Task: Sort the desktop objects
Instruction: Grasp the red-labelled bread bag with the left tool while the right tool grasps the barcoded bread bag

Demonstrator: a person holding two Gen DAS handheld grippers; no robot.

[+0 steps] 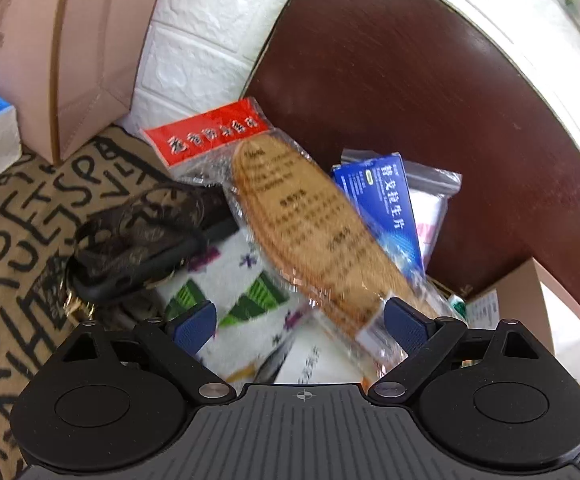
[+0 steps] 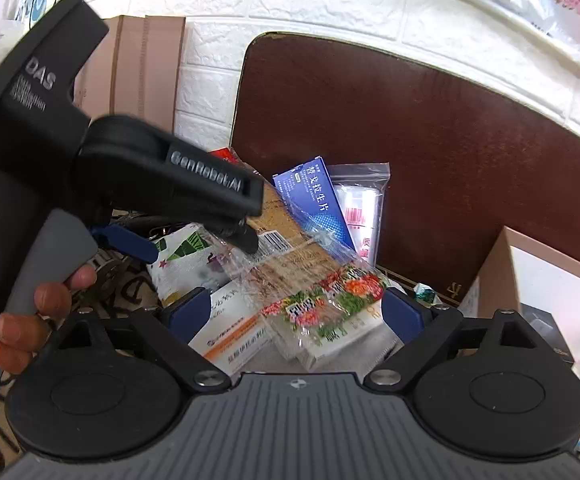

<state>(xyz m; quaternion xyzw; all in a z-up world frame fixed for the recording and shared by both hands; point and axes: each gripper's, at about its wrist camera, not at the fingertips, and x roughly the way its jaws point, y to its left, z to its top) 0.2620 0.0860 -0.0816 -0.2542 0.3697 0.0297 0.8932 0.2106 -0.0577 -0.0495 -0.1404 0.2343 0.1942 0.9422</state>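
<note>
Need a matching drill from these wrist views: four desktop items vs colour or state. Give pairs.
Items:
1. insole pack
2. medicine box
3. zip bag
4. left gripper

Descriptions:
A. blue with white lettering
B. clear plastic, barcode label inside
C. open, fingers on either side of a pack's lower end
D. tan, in clear wrap with a red header card

Pairs: 1-D, 2-A, 3-B, 4-C

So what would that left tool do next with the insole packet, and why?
Probably close its fingers on the insole packet and lift it. The left gripper is open with the packet's lower end between its fingers, and the packet lies loosely on top of the blue medicine box and other clutter.
</note>
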